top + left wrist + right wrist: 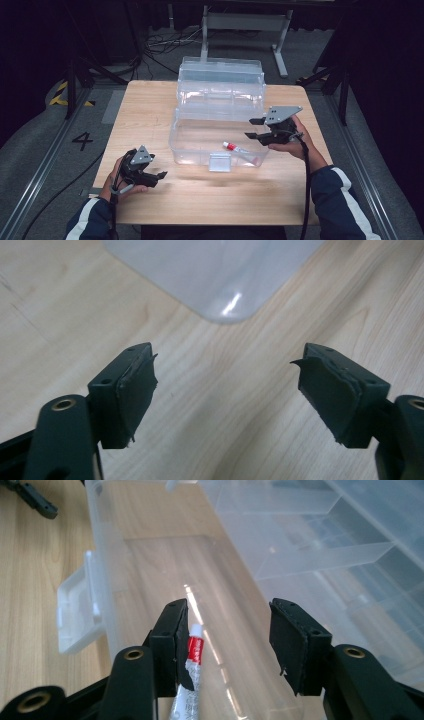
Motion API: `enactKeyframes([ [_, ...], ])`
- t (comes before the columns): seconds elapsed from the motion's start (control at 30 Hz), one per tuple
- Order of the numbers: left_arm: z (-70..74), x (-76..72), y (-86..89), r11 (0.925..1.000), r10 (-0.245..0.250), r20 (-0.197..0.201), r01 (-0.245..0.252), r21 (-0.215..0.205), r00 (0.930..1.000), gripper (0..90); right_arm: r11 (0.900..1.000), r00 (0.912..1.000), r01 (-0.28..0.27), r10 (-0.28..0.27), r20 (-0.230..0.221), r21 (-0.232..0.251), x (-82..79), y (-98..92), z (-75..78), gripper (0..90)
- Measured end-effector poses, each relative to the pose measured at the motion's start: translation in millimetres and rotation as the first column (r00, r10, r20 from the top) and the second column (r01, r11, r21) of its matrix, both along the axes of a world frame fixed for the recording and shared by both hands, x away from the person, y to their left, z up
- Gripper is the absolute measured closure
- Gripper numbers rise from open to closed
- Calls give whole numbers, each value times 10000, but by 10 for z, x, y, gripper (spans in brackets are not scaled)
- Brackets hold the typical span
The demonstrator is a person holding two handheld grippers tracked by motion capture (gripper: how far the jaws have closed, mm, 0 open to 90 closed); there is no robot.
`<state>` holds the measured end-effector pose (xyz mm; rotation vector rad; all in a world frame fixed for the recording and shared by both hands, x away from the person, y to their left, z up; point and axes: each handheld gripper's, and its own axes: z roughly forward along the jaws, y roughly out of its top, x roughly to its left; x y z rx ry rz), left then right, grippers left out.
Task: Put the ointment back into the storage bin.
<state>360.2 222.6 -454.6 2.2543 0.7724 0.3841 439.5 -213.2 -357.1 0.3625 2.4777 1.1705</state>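
A clear plastic box stands open in the middle of the wooden table, its lid tipped back behind it. On the box floor near the front right lies a small white tube with a red band. My right gripper hovers over the box's right end, open and empty. In the right gripper view the tube lies below and beside one jaw, untouched, with my right gripper above it. My left gripper is at the front left of the table, open, holding nothing. The left gripper view shows my left gripper over bare wood.
A white latch tab juts from the box's front wall. The lid holds divided compartments. A rounded corner of the box lies just ahead of the left jaws. Bare tabletop runs along the front. Cables and a metal stand lie on the floor behind.
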Motion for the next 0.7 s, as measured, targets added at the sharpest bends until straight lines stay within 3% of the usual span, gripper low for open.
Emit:
enactKeyframes([
  [0.1, 121, -1, -43, 9999, -129, 246, 131, -73, 9996, 244, 9997, 9994, 181, -187, 300, 190, -1, -43, 99, 472],
  [0.37, 423, -36, -280, 9974, -685, 1100, 657, 289, 9916, 263, 9971, 9933, 745, -753, 872, 128, 147, -37, 346, 401],
  [0.53, 508, -11, -390, 9946, -1004, 1347, 959, 398, 9858, 278, 9925, 9879, 1215, -1199, 989, -103, 332, -17, 495, 378],
  [0.7, 547, 48, -516, 9894, -1390, 1308, 1320, 604, 9816, 297, 9895, 9859, 1436, -1418, 885, -151, 526, 31, 564, 378],
])
